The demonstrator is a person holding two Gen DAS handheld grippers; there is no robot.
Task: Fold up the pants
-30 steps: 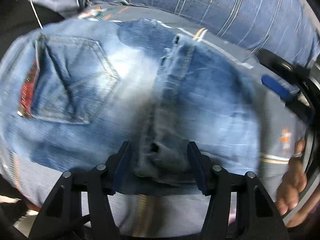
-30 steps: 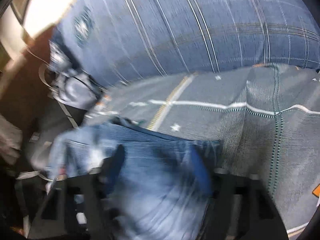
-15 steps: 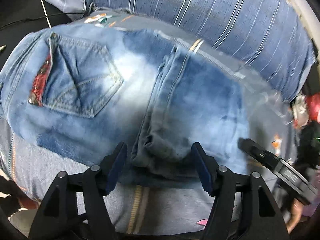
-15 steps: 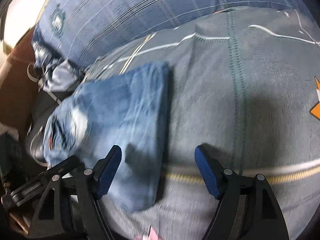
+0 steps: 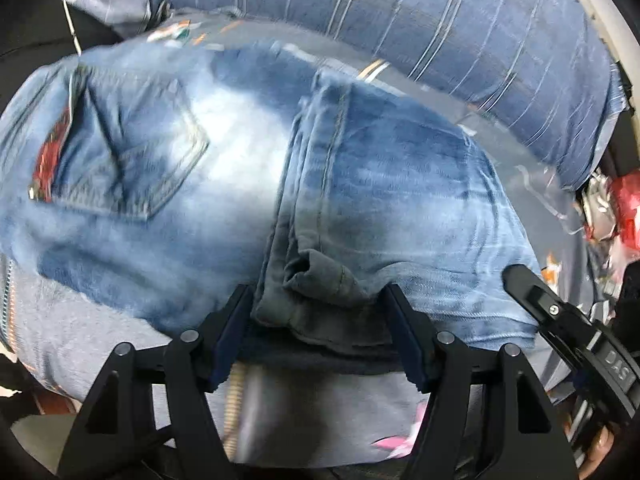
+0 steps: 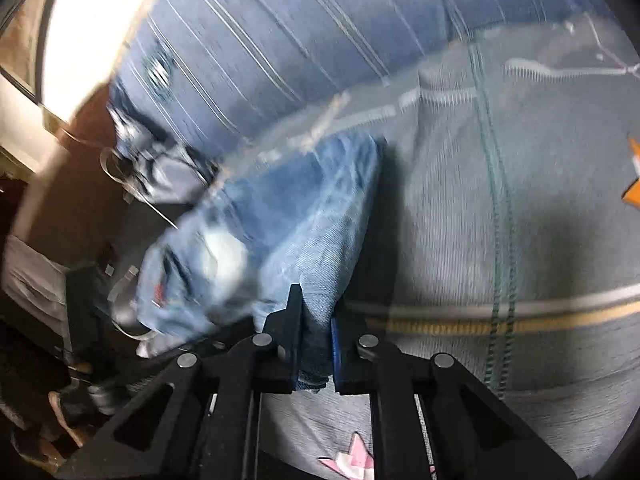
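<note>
**A:** What am I looking at, biggest first?

**B:** The grey patterned bedspread [image 6: 540,240] fills my right-wrist view, with a blue striped pillow [image 6: 300,28] along the top from 11 to 1 o'clock. The faded blue denim jeans [image 5: 360,200] lie folded on the bedspread; in the left-wrist view they fill the centre, back pocket [image 5: 132,152] at 9 o'clock, doubled leg hems running down to 6.

**A:** And the grippers?

**B:** My left gripper [image 5: 320,340] stands spread at 6 o'clock, straddling the bunched hem without pressing it. My right gripper [image 6: 316,344] has just been closing and now pinches the near corner of the folded denim between nearly pressed-together jaws. From the left camera it shows at 4 o'clock, at the fold's right edge.

**A:** What worries you?

**B:** I judge the right pinch may have caught only the top layers. If I lift, the lower ones could sag out and the fold would open. With the left jaws gripping nothing, the stack could slide on the bedspread or the hems splay. The blur also leaves me unsure how deep the bite is.
</note>
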